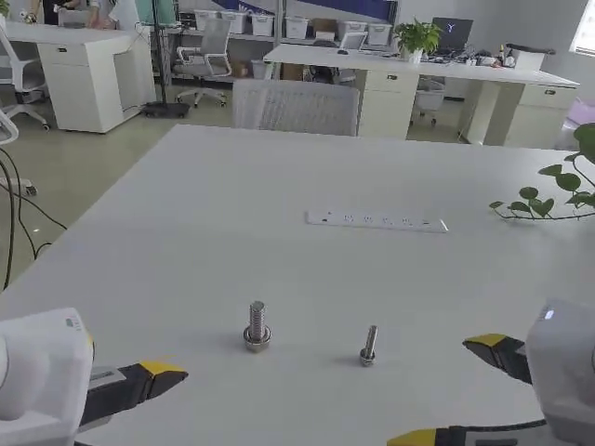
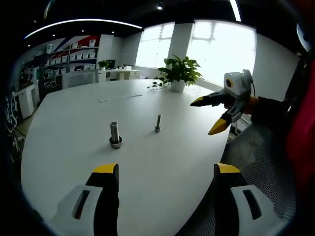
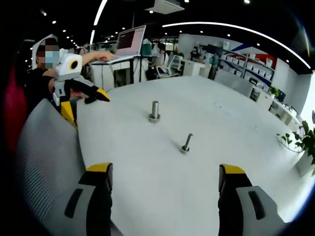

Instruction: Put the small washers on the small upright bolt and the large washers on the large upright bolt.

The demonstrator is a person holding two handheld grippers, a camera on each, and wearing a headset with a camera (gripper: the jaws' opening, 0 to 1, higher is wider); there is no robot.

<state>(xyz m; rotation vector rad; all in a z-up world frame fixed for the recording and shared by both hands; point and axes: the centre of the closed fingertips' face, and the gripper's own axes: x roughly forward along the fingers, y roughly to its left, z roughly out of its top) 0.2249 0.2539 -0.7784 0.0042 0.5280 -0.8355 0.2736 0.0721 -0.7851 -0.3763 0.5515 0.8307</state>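
Note:
The large upright bolt (image 1: 257,324) stands on the white table (image 1: 279,204), with a metal ring stacked around its foot. The thinner small bolt (image 1: 369,344) stands to its right. Both also appear in the left gripper view, large bolt (image 2: 115,134) and small bolt (image 2: 158,123), and in the right gripper view, large bolt (image 3: 155,111) and small bolt (image 3: 186,143). My left gripper (image 2: 166,169) is open and empty, short of the large bolt. My right gripper (image 3: 165,169) is open and empty, back from the small bolt. I see no loose washers on the table.
A white power strip (image 1: 376,221) lies mid-table beyond the bolts. A trailing plant (image 1: 558,195) reaches in from the right edge, and its pot (image 2: 177,86) stands at the far end. A grey chair (image 1: 296,107) stands at the far side.

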